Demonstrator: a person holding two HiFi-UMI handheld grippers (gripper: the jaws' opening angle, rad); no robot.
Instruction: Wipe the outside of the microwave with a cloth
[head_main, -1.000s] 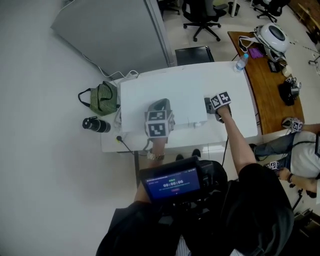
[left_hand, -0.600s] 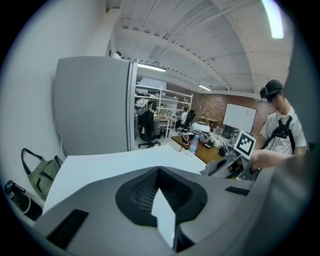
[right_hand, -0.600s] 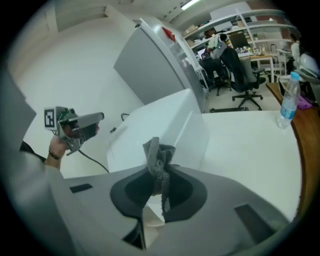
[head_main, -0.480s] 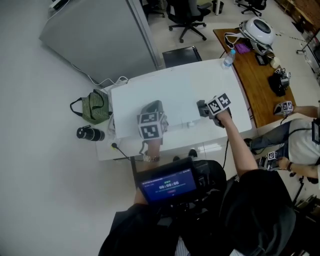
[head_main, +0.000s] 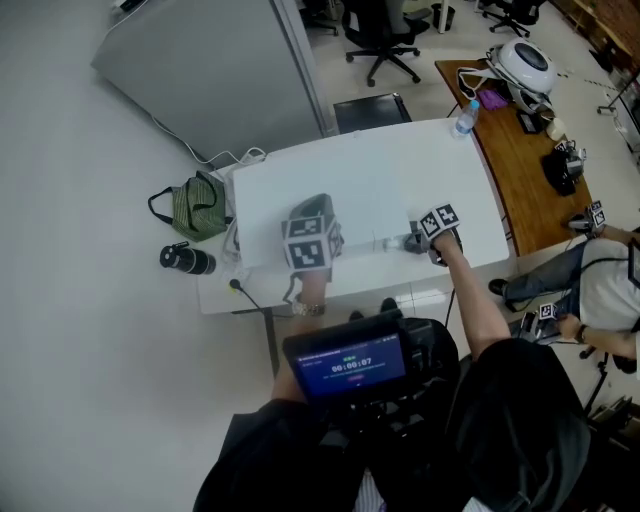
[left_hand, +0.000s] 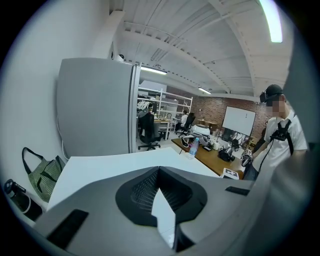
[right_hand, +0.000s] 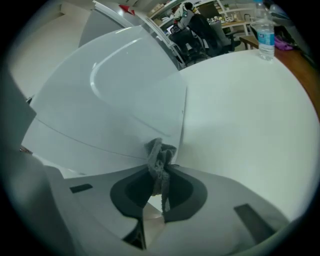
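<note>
A white worktop (head_main: 455, 195) stands in an open office, with a grey cabinet (head_main: 215, 70) behind it and swivel chairs further back. At its left end lie a green striped bag (head_main: 195, 205) and a dark flask (head_main: 188, 259), both close to the edge.

The left gripper (left_hand: 159, 171) rests over the left half of the white surface. Its fingers are closed on nothing, and it sits about where it was a second ago.

The microwave (right_hand: 115, 85) is a white box that hardly stands out from the worktop in the head view. The right gripper view shows one of its panels and a sharp vertical corner.

The right gripper (head_main: 416, 241) has drawn back toward the near edge over the last second. Its fingers pinch a bunched grey cloth (right_hand: 159, 155) that now sits right at the foot of that corner. I judge that one stroke has ended at the casing's edge — the next pass would start from here.

Right of the corner the worktop is bare as far as a water bottle (head_main: 462, 118) at its far corner, so there is free room to swing that way. Beyond it stands a cluttered wooden desk (head_main: 520, 150), well apart. The near edge lies close under the right gripper — little room is left to pull back.
</note>
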